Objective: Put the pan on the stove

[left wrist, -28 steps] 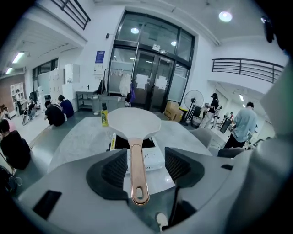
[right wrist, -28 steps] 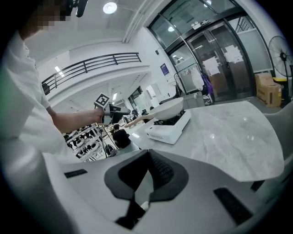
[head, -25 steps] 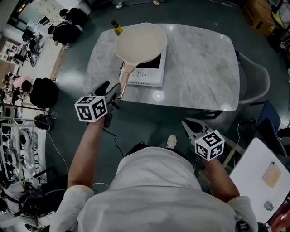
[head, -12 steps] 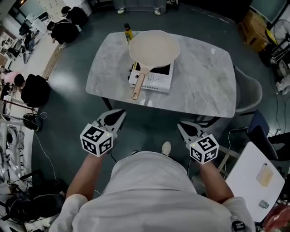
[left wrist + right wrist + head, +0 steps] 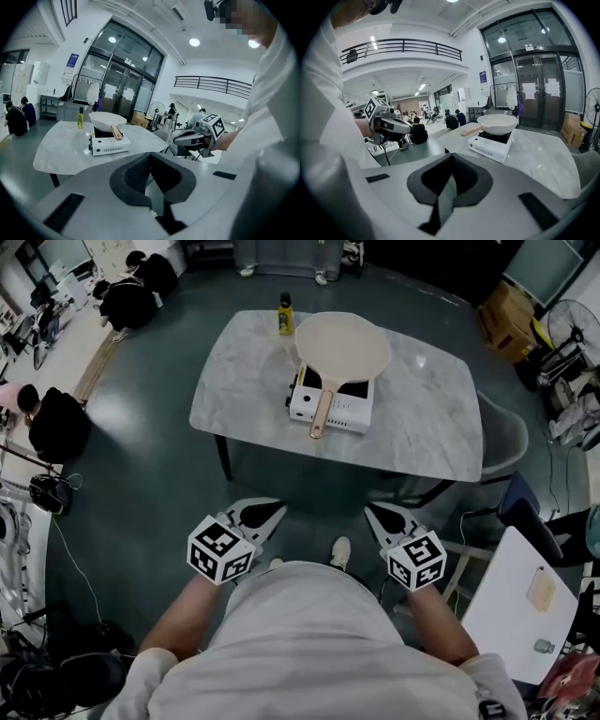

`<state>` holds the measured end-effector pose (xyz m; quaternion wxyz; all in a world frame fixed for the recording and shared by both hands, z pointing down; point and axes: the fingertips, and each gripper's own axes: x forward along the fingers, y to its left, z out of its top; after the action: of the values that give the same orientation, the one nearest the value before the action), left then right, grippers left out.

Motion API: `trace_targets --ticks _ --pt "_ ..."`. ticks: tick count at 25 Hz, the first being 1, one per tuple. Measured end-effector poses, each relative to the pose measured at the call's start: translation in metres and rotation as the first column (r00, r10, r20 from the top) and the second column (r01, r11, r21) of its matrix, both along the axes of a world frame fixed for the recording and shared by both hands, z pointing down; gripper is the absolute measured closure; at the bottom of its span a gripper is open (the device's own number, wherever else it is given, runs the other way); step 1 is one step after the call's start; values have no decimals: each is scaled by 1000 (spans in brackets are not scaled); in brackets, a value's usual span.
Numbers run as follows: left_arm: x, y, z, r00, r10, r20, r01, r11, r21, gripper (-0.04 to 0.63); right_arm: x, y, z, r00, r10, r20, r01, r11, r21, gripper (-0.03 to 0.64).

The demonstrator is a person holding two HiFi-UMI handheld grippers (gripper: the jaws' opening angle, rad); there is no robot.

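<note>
A cream pan (image 5: 342, 348) sits on the white portable stove (image 5: 330, 411) on the marble table (image 5: 431, 418), its wooden handle (image 5: 322, 413) pointing toward me. Both grippers hang well back from the table, close to my body. The left gripper (image 5: 274, 510) is shut and empty; the left gripper view shows its jaws (image 5: 151, 155) meeting, with the pan (image 5: 107, 119) and stove (image 5: 108, 143) far off. The right gripper (image 5: 373, 510) is also shut with nothing in it, and the right gripper view has its closed jaws (image 5: 451, 158) before the distant pan (image 5: 497, 123).
A yellow bottle (image 5: 285, 313) stands on the table's far edge behind the stove. A grey chair (image 5: 511, 432) sits at the table's right end. A white side table (image 5: 520, 606) is at lower right. People sit on the floor at upper left (image 5: 127, 292).
The left gripper has let go of the pan handle and closed. I have stepped back from the table, so both grippers now sit near my body; the pan stays on the stove.
</note>
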<state>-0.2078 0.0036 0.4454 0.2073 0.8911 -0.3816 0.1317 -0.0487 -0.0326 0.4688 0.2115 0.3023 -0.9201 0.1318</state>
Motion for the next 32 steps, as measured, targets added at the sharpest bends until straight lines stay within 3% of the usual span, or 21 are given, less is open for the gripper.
trace_targets --ticks 12,22,32 --pt "-56 50 14 999 46 -12 -46 999 -6 577 -47 58 5 997 71 -2 -71 997 -4 609" --pt "-51 59 13 996 81 -37 -81 997 10 577 -45 68 -4 994 113 -6 -113 993 21 611" --pt "-55 68 17 997 61 -43 -61 998 9 575 -49 72 -5 995 101 -18 -100 994 33 611"
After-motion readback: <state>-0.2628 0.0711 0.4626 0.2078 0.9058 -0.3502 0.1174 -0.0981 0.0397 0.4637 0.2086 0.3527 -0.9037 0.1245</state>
